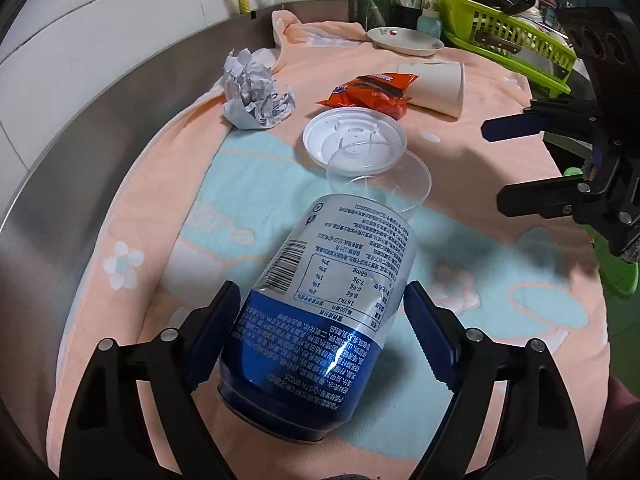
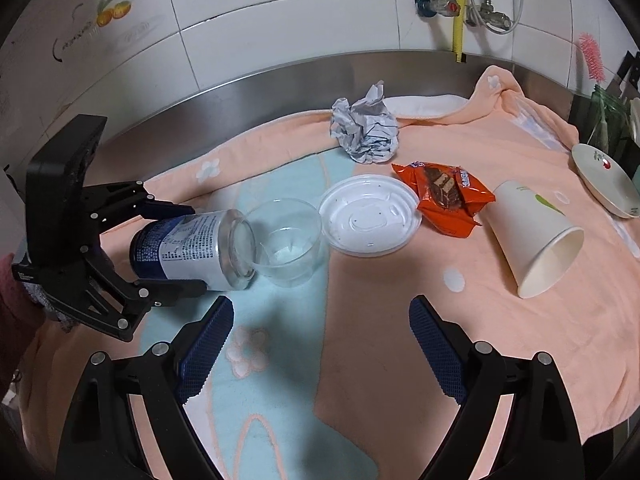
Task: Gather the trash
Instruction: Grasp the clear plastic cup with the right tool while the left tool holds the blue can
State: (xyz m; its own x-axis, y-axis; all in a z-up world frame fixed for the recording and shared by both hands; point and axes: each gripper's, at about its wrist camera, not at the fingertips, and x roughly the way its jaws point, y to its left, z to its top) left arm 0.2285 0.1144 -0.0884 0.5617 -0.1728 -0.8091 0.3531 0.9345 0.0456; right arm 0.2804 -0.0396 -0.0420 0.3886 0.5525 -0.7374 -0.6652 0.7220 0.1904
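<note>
Lying on its side between the jaws of the left gripper is a blue and silver drink can, its dark base nearest the wrist and its open top pointing away. The blue pads flank the can's lower body closely on both sides. The left pad looks to be against the metal and the right pad sits right at the can's edge, but I cannot tell whether they are actually pressing on it. The can rests on a peach and pale blue flowered towel spread over the steel surface.

Just beyond the can's far end, touching its rim, stands a clear plastic cup, upright and open. Past that cup lies a white round plastic lid. Further ahead of the left jaws is an orange snack wrapper, and off to their left a crumpled grey-white paper ball.

The right gripper hangs above the towel with its jaws spread wide and nothing between them. Ahead of them to the right, a white paper cup lies on its side with its mouth towards the right jaws. The lid and the clear cup lie straight ahead of them, well apart from the pads.
</note>
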